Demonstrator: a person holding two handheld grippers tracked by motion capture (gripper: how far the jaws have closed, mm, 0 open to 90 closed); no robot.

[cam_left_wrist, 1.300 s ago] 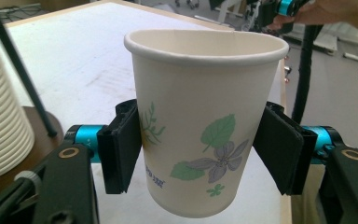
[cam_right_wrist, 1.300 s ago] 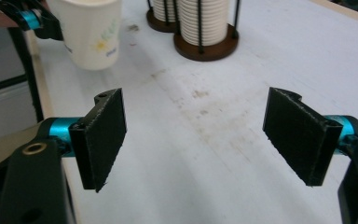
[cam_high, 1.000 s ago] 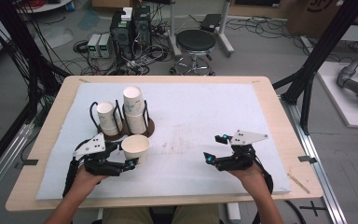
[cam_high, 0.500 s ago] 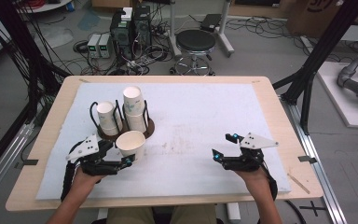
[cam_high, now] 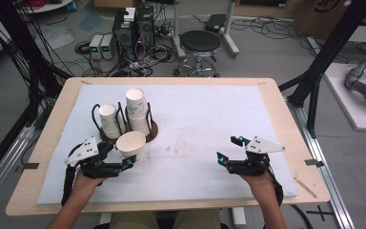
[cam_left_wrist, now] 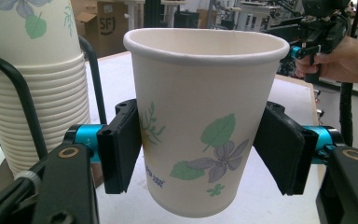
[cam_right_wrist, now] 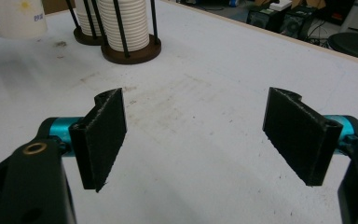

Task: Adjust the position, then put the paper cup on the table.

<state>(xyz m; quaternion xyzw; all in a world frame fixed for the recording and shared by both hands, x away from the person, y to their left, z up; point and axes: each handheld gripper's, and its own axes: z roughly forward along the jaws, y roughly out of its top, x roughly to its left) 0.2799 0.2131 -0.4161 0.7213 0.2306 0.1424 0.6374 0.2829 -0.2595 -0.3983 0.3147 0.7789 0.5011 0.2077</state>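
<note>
Left gripper (cam_high: 129, 161) has the paper cup (cam_left_wrist: 204, 121) clamped upright, just near of the cup rack (cam_high: 124, 125) at the desk's (cam_high: 195, 86) left, so keep your squeeze gentle while the right gripper (cam_right_wrist: 193, 135) waits, jaws apart and empty.

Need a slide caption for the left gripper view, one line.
Left gripper clamps an upright white floral paper cup between its black jaws, beside a black wire rack of stacked white paper cups.
</note>
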